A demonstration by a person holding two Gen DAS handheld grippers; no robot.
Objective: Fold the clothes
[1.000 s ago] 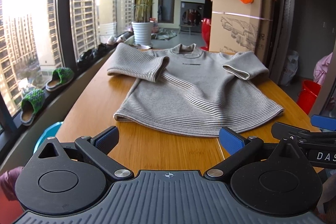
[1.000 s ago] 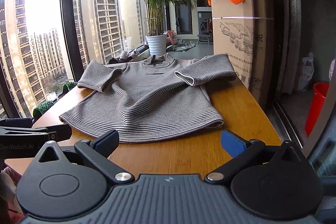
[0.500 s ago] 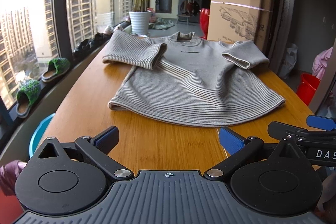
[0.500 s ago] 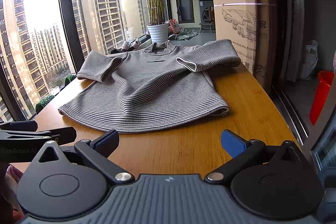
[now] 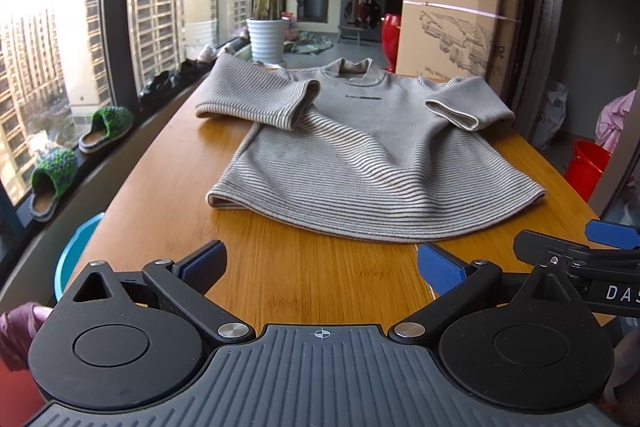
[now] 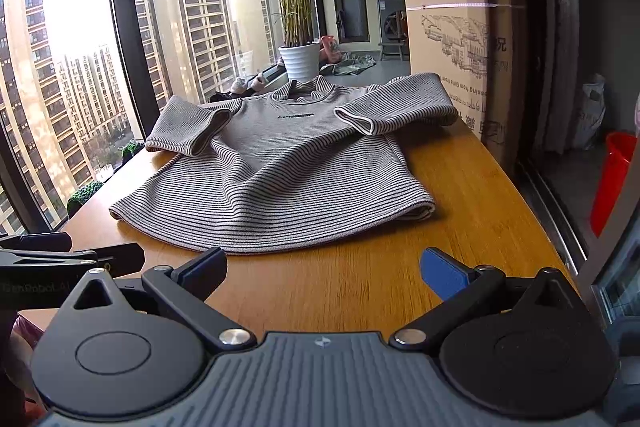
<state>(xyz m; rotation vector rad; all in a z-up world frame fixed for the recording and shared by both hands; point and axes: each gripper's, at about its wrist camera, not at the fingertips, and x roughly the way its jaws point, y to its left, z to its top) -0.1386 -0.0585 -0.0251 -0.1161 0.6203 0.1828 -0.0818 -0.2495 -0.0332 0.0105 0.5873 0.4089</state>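
A grey striped sweater (image 5: 372, 163) (image 6: 276, 183) lies flat on the wooden table (image 5: 304, 275) (image 6: 460, 195), collar at the far end and both sleeves folded in over the chest. My left gripper (image 5: 320, 265) is open above the near table edge, short of the hem, with nothing between its blue pads. My right gripper (image 6: 322, 267) is likewise open and empty, just before the hem's middle. The right gripper's fingers (image 5: 576, 251) show at the right edge of the left wrist view. The left gripper's body (image 6: 60, 263) shows at the left of the right wrist view.
A tall cardboard box (image 5: 456, 23) (image 6: 452, 39) with a plush duck on top stands at the table's far right. A potted palm (image 5: 268, 39) and green slippers (image 5: 52, 175) sit along the window at left. A red bucket (image 5: 588, 167) and a blue basin (image 5: 76, 251) are on the floor.
Both grippers have moved forward over the table toward the sweater's hem, which now looks nearer. The sweater has not moved and both grippers stay open.
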